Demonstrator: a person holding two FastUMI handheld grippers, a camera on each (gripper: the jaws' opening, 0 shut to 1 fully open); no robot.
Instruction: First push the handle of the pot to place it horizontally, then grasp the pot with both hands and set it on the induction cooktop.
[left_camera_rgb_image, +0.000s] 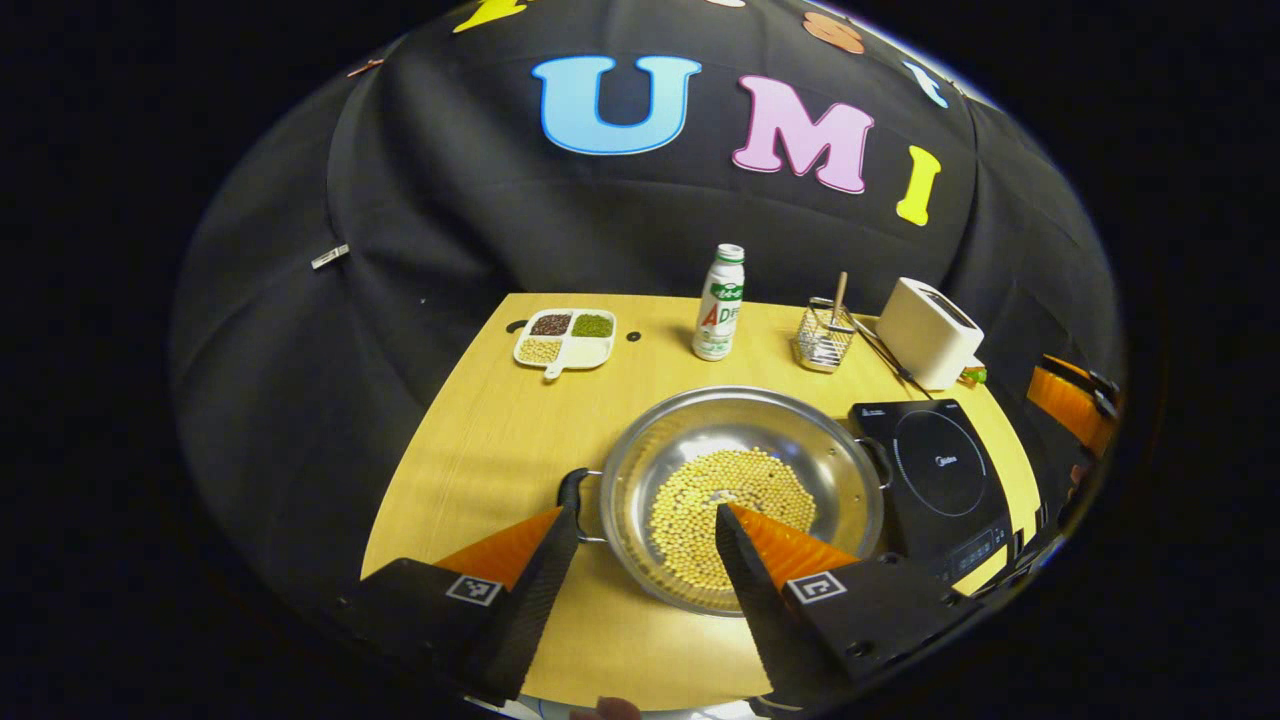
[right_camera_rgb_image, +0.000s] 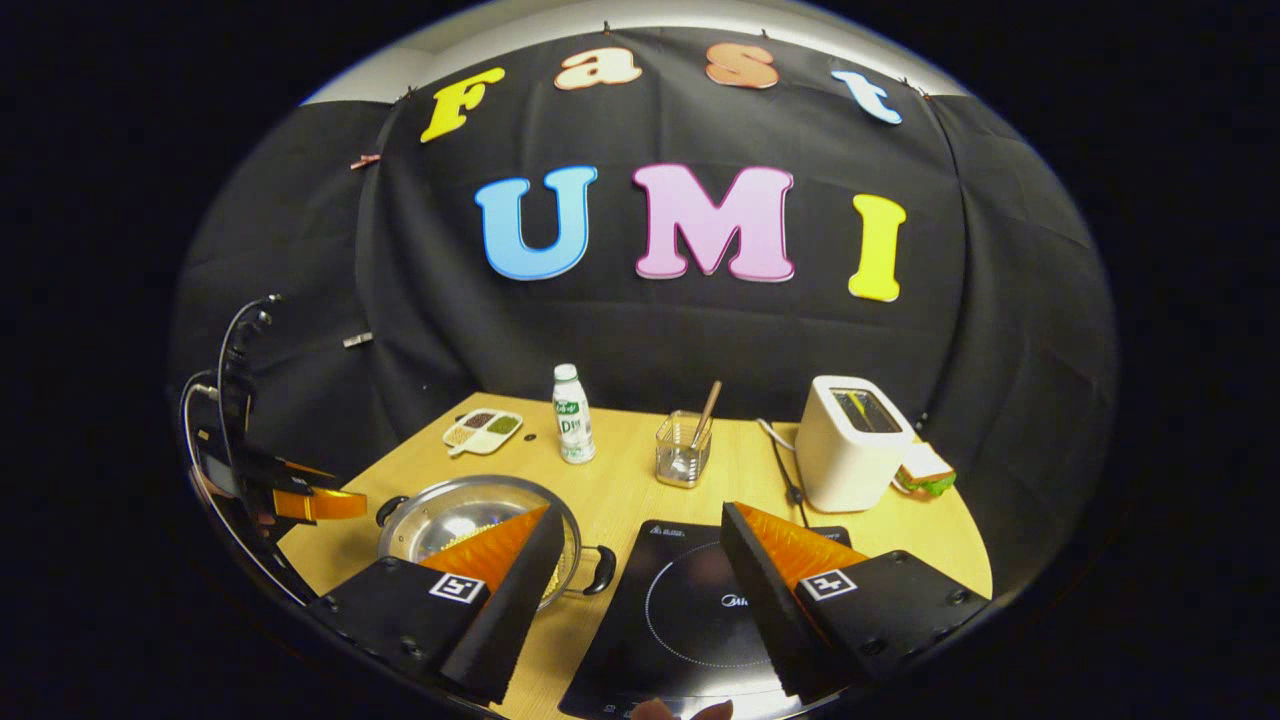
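Pot (left_camera_rgb_image: 740, 495) on wooden table (left_camera_rgb_image: 480, 450) beside induction cooktop (left_camera_rgb_image: 940, 480); both grippers' jaws wide, holding nothing.

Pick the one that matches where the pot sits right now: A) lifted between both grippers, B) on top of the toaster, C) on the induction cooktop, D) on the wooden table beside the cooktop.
D: the pot of yellow beans rests on the wooden table, next to the induction cooktop, whose surface is bare, and both grippers hang open and apart from the pot.
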